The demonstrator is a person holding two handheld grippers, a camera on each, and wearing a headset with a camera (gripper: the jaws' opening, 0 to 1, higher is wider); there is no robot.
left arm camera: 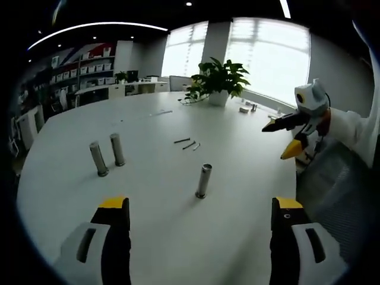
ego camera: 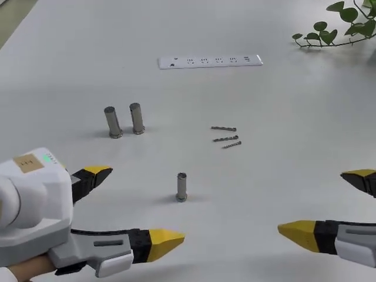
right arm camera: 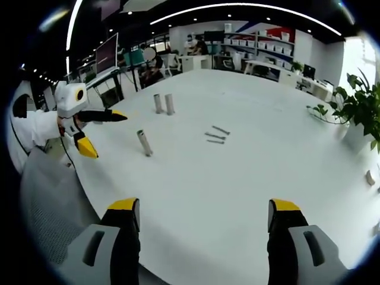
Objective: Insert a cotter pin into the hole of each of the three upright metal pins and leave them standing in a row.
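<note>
Left gripper (ego camera: 145, 204): I hold it low over the near left of the white table (ego camera: 282, 100), jaws spread wide with nothing between them.
Right gripper (ego camera: 312, 201): it hangs at the near right, jaws equally spread and empty.
Metal pins: all three are upright. The nearest pin (ego camera: 181, 187) stands between my grippers. The left rear pin (ego camera: 112, 122) and right rear pin (ego camera: 137, 118) stand just beside each other, farther back.
Cotter pins (ego camera: 225, 138): three lie loose on the table, right of the rear pair and well apart from every metal pin.
Far edge: a power strip (ego camera: 210, 61) and a plant (ego camera: 343, 23).

Tongs (left arm camera: 200, 206) agape, metal pin (left arm camera: 203, 181) ahead — cotter pins (left arm camera: 189, 144) beyond
</note>
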